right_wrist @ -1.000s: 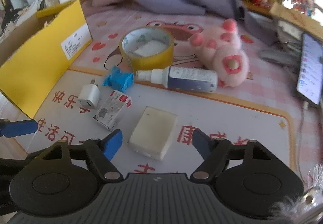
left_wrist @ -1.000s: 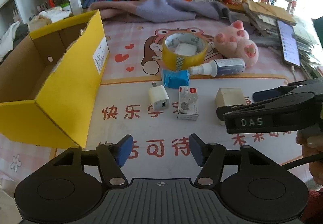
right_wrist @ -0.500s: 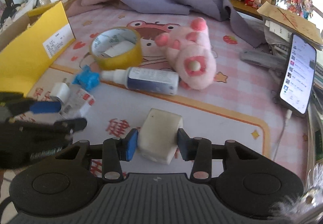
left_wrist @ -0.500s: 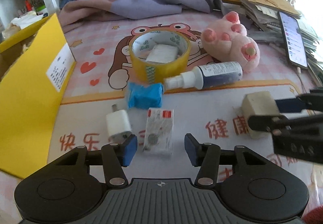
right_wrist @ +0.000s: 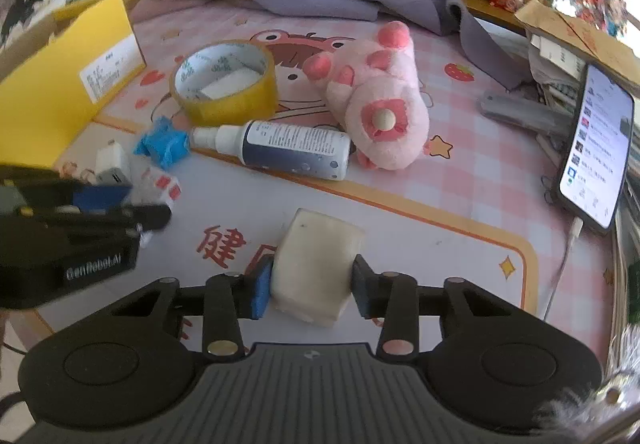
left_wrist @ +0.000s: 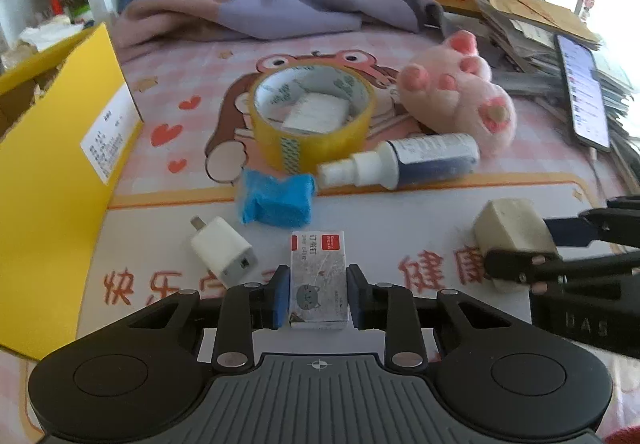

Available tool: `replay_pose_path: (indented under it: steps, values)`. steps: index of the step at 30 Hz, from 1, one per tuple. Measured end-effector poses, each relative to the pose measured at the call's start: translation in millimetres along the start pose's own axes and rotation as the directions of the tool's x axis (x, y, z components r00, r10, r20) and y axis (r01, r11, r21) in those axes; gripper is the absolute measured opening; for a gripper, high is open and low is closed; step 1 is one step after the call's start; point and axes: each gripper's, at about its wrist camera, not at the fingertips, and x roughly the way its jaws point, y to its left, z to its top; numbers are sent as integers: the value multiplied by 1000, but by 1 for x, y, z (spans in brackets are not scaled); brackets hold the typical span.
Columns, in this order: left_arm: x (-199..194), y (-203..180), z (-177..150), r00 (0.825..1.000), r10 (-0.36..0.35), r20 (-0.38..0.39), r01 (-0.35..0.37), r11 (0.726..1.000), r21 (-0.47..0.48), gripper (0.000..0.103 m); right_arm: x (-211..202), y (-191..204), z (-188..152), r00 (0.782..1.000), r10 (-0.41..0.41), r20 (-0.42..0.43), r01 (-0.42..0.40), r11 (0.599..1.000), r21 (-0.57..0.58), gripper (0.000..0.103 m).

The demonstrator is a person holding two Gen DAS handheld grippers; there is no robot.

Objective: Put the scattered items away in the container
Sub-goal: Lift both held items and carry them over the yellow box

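The left claw (left_wrist: 318, 298) had just closed on the small staple box (left_wrist: 318, 280), its long axis running near to far between the pads, while the right claw (right_wrist: 310, 284) had just clamped the cream block (right_wrist: 316, 264). The yellow box (left_wrist: 52, 180) stood open on the surface's left, nearer the left claw. The staple box was grey-white with a red top band.

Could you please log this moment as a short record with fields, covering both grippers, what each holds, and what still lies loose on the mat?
left gripper: jaws just closing, pads against the small grey staple box
right gripper: jaws just closing, shut on the cream rectangular sponge block
container: yellow cardboard box, at the mat's left edge
loose on mat: white USB charger plug, crumpled blue wrapper, yellow tape roll, white-and-navy spray bottle, pink plush paw
inside tape roll: a small white block
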Motion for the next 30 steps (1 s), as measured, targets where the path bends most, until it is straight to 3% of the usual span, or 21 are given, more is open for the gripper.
replay_pose_path:
  steps: [8,16,30]
  values:
    - [-49,0,-10,994,-89,70,88,996,12,28,-33,11,-3,998,17,67,-17,1000,8,35]
    - [-97,34,-29,983,-122,139,126,992,-20,28,-63,38,-10,995,25,94,-28,999,37,35]
    - [-168,123,-87,953,-201,227,194,980,51,28,-112,158,-33,986,-47,163,37,997,63,35]
